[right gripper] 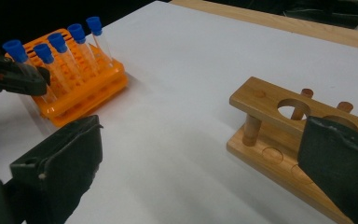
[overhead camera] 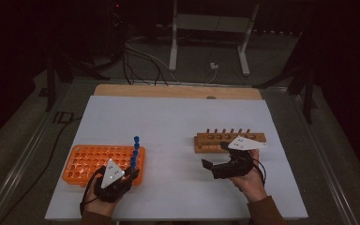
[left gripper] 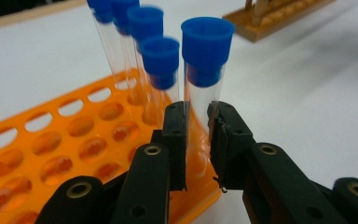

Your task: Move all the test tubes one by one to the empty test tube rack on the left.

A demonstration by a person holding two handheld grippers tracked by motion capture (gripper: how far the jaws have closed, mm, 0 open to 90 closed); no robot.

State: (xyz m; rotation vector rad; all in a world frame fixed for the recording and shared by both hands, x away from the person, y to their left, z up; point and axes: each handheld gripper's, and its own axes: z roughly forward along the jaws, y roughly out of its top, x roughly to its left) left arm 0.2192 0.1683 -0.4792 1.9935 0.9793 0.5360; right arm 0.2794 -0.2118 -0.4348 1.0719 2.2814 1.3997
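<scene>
Nearest tube pinched in the orange rack!

The blue-capped tube (left gripper: 204,70) at the near right corner of the orange rack (overhead camera: 82,161) is clamped upright by the left gripper (left gripper: 197,135). The right gripper (overhead camera: 215,165) is held spread wide, with nothing between its jaws, just near the wooden rack (overhead camera: 206,140) on the white tabletop (overhead camera: 168,122).

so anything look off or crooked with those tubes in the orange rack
Nothing spilled or broken. The capped tubes lean a little in the orange rack rather than standing plumb. The left gripper is shut on the nearest tube.
</scene>
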